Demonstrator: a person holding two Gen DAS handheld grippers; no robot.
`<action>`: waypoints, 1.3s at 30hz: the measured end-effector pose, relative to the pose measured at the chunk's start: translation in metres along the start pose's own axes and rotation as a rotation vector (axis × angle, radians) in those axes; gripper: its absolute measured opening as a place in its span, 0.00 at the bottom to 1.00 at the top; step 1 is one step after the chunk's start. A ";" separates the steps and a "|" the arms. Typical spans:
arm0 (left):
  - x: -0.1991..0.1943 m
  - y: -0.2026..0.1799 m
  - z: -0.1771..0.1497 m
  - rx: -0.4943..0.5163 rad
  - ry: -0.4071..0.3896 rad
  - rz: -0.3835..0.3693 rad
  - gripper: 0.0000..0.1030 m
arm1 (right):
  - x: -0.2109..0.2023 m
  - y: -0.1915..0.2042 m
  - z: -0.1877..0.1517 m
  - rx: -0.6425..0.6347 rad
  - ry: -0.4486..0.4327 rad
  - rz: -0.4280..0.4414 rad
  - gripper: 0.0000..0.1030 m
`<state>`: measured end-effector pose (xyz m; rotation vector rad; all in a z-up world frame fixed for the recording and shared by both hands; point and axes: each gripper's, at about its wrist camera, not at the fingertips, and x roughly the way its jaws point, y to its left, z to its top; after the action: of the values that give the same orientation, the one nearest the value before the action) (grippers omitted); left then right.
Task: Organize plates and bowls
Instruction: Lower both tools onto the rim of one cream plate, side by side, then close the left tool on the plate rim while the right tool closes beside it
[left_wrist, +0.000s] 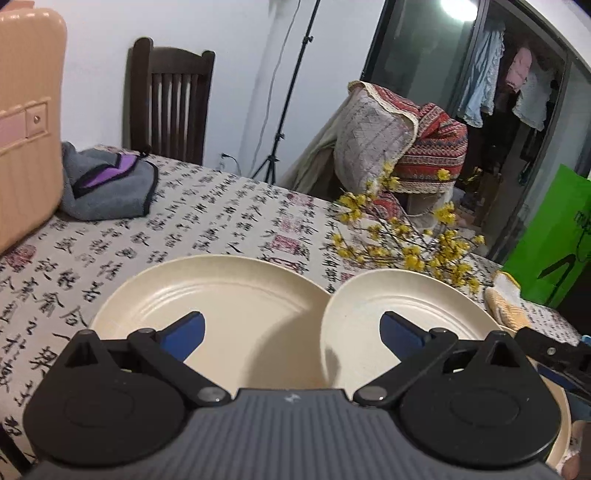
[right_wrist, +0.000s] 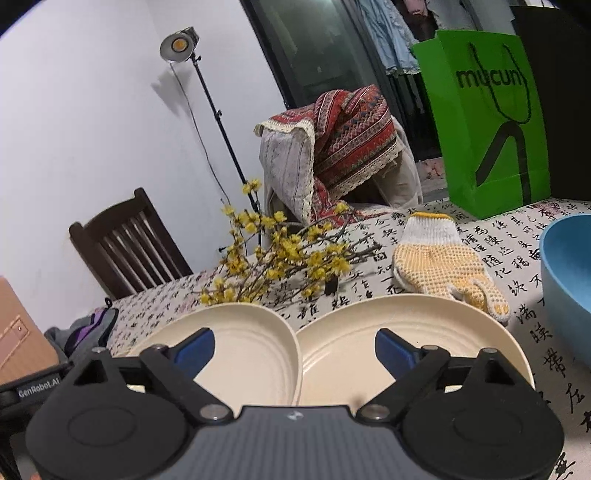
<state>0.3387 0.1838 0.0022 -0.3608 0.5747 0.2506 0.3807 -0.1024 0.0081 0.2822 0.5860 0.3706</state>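
just ahead of both claws, on the printed cloth (right_wrist: 524, 236), two cream plates sit side by side, rims touching or close to it. the left claw (left_wrist: 291, 334) hangs over them with its jaws spread wide and nothing between the blue pads (left_wrist: 184, 332); the left plate (left_wrist: 221, 295) lies under its left finger, the right plate (left_wrist: 388, 306) under its right. the right claw (right_wrist: 294, 349) is likewise wide open and empty, straddling the seam where the two rims meet. a blue bowl (right_wrist: 565, 273) stands off to the right of the right claw, a glove (right_wrist: 439, 266) lies beyond the right plate, and a yellow sprig (right_wrist: 280, 258) lies just past both plates.

the step looks like picking one plate to stack on the other. to do it well, i'd say the claw should shift sideways off the seam so only one rim sits between the pads, then tip down and pinch the near edge, one pad above and one below. a shallow plate slips easily, so bite well in from the lip. lift it clear of its neighbour before swinging across, and keep away from the sprig behind.
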 end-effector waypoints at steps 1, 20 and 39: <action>0.001 0.000 -0.001 -0.006 0.007 -0.009 0.99 | 0.000 0.000 0.000 0.000 0.003 0.004 0.86; 0.018 0.014 -0.005 -0.125 0.126 -0.121 0.42 | 0.016 -0.020 -0.008 0.132 0.101 0.107 0.28; 0.008 -0.016 -0.010 0.056 0.050 -0.063 0.17 | 0.013 0.002 -0.013 -0.046 0.072 0.021 0.08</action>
<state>0.3454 0.1663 -0.0062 -0.3314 0.6173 0.1651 0.3826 -0.0938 -0.0076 0.2315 0.6451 0.4156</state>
